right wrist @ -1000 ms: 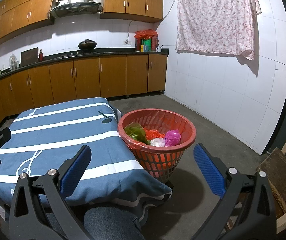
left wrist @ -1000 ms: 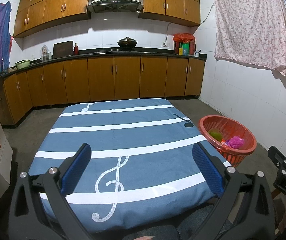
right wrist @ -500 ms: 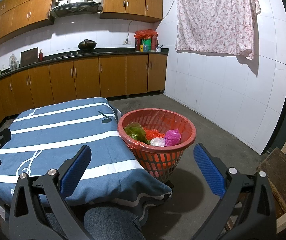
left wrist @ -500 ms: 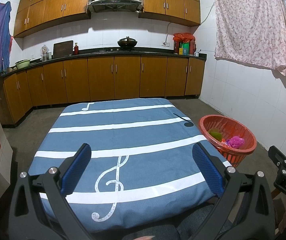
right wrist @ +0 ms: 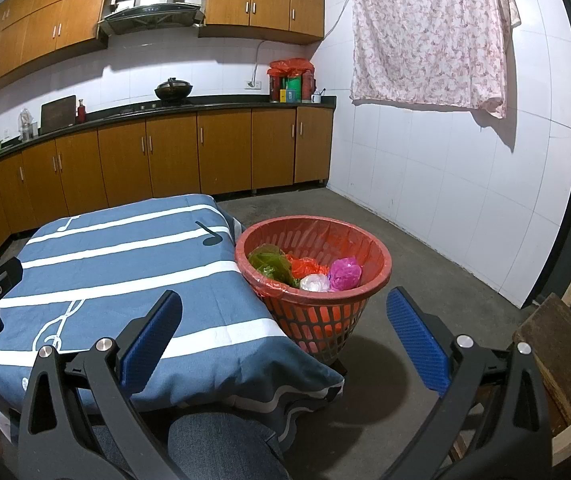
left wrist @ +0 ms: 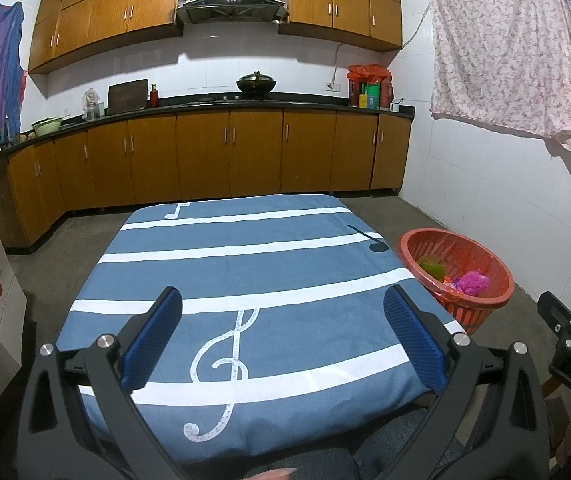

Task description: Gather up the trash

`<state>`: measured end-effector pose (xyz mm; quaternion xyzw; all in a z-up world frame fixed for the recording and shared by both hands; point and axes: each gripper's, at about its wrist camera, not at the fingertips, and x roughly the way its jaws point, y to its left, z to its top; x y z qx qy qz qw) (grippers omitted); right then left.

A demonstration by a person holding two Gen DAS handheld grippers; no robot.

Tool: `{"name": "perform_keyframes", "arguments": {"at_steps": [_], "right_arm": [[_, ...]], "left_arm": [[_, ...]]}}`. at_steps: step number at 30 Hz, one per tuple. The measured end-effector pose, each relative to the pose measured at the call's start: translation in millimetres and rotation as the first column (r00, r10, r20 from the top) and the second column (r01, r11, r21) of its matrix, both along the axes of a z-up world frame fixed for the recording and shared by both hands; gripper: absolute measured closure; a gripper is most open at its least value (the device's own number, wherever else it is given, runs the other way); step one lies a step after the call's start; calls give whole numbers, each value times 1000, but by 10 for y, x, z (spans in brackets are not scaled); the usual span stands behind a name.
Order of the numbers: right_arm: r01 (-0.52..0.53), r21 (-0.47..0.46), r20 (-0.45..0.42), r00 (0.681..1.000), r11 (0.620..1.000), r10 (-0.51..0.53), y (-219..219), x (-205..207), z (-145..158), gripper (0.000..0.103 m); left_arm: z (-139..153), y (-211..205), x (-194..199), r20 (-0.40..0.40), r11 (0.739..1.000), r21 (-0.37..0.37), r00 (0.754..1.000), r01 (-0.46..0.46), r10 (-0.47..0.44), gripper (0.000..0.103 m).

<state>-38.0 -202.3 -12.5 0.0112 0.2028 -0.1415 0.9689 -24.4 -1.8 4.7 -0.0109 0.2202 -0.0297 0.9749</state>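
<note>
- The left wrist view looks forward and slightly down from the near edge of the table (left wrist: 245, 272), squarely along its blue striped cloth toward the kitchen cabinets (left wrist: 229, 156) at the far wall.
- The right wrist view sits at the table's near right corner, angled toward the red basket (right wrist: 313, 280) on the floor just beside the table (right wrist: 125, 264), closer to it than the left view.
- Both views share the table, the basket (left wrist: 457, 272), the cabinets (right wrist: 173, 156) and the hanging floral cloth (left wrist: 505, 52).
</note>
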Motion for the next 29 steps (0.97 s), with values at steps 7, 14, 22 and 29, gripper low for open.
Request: {"name": "perform_keyframes", "arguments": {"at_steps": [7, 14, 22, 29], "right_arm": [[2, 4, -3, 1000, 1000, -2, 16, -21, -29, 2], [1, 4, -4, 1000, 1000, -1, 11, -20, -21, 2], [2, 5, -5, 1000, 1000, -2, 11, -27, -22, 2], [2, 6, -6, 1000, 1000, -2, 14, -38, -38, 2]], "left_arm": [[8, -20, 25, -1, 1000, 6, 1000, 3, -3, 4], [8, -30, 3, -7, 1000, 2, 1000, 3, -3, 4], [-4, -47, -22, -6, 1000, 6, 1000, -3, 3, 4], [25, -36, 7, -12, 1000, -2, 1000, -3, 3, 4]]}}
